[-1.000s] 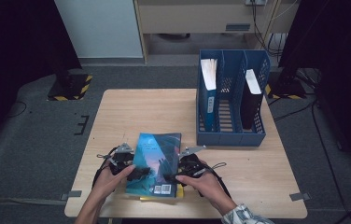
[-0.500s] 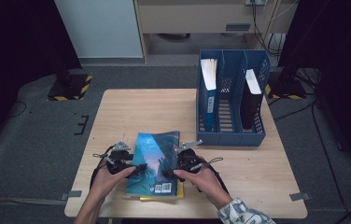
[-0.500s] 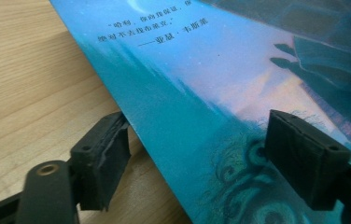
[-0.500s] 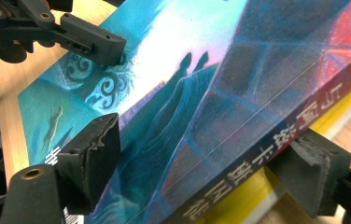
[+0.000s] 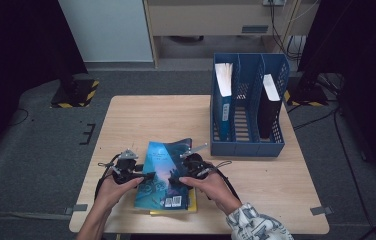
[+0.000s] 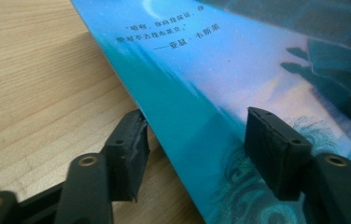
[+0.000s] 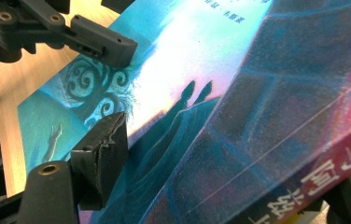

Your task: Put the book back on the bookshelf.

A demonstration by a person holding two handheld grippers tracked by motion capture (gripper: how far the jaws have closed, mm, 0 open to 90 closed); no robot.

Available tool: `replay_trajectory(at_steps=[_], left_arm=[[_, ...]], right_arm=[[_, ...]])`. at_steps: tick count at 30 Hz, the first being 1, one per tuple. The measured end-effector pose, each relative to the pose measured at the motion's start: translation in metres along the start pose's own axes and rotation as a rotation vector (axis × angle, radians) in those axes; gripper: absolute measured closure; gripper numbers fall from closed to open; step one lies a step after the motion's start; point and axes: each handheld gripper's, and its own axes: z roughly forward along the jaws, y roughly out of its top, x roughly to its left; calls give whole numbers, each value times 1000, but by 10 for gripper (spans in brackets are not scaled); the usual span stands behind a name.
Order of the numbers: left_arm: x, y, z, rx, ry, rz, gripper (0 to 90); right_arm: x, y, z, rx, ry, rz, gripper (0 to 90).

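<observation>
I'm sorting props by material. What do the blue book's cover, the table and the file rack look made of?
Book: paperback card, apparently with a glossy laminate; its cover picks up a bright sheen in the right gripper view. Table: wood or wood-look laminate, matte, with pale grain lines. File rack: probably moulded plastic, uniform blue with perforated walls.

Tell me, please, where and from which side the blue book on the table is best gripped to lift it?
Grip the blue book by its two long edges, one claw from each side. It lies flat on a yellow book, so only the edges offer purchase. The left claw already straddles the left edge; the right claw meets the spine side.
</observation>
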Motion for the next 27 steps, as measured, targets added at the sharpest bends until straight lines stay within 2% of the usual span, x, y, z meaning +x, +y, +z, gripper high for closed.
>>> replay_trajectory(at_steps=[7,11,18,27], left_arm=[[1,6,-5,29,17,27,504],[7,7,-7,30,-5,-3,559],[13,12,-12,36,-22,-29,675],[11,27,-23,30,-3,2,742]], right_arm=[[0,6,-3,-20,0,-6,371],[0,11,-5,-15,-3,-1,418],[5,22,-10,-3,-20,-27,461],[2,28,-16,-27,-21,-27,488]])
